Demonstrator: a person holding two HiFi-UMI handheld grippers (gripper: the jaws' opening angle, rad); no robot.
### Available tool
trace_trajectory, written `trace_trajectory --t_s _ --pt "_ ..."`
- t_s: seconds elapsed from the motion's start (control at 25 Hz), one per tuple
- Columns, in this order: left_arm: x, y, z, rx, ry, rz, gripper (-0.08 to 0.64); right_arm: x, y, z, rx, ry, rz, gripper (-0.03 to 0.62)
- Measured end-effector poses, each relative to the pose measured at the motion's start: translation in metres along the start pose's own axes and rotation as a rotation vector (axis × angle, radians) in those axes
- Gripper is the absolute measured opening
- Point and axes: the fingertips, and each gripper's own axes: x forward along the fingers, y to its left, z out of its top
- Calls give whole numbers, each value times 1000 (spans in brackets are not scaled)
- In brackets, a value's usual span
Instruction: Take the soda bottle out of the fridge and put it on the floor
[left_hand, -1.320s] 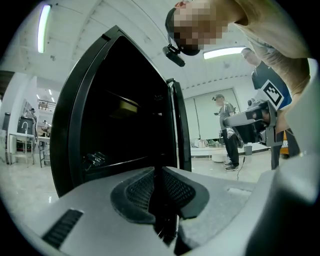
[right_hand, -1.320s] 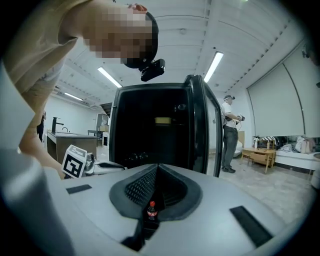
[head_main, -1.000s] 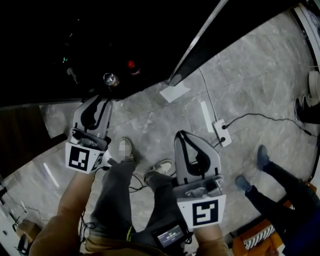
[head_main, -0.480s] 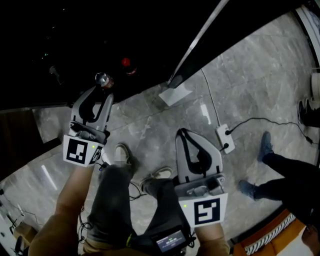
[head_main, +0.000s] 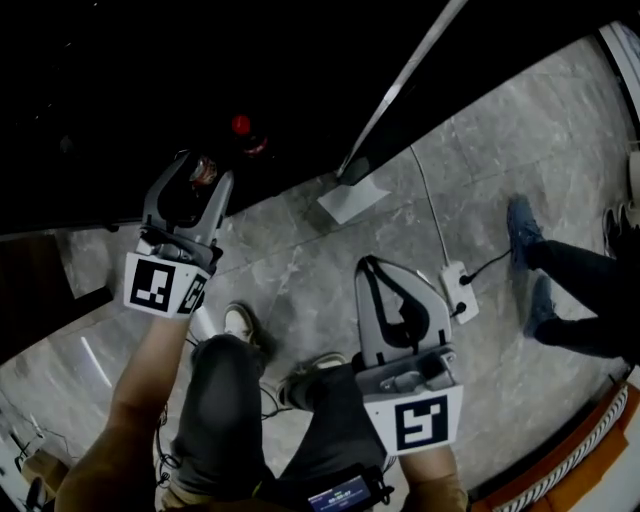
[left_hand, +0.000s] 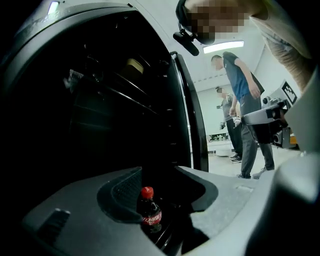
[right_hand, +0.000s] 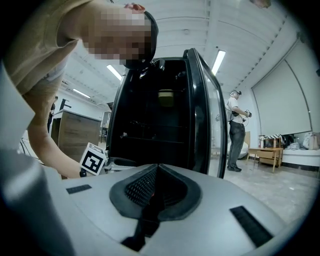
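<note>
Lower now, left gripper (left_hand: 161, 186) has just been opening its jaws, gripping nothing; soda bottle (left_hand: 149, 212) stands ahead, lower centre, inside the fridge (left_hand: 95, 115); right gripper (right_hand: 156, 171) closed, empty; probably light, slick plastic; grip mid-body.

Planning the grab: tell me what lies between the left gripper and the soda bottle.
Nothing, by the left gripper view: the left gripper, jaws apart and just opened wider, faces the soda bottle across bare, dark fridge space.
</note>
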Motion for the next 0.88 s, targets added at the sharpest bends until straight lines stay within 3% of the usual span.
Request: trace_trajectory --t_s 0.4,0.6,0.88 --pt "34 11 -52 22 -10 27 223 27 -10 -58 -15 -84 34 2" --pt "42 3 -69 30 -29 15 244 39 -2 -67 -62 -162 78 2" --pt "52 5 -73 87 -65 80 253 38 5 -73 -98 -251 87 2"
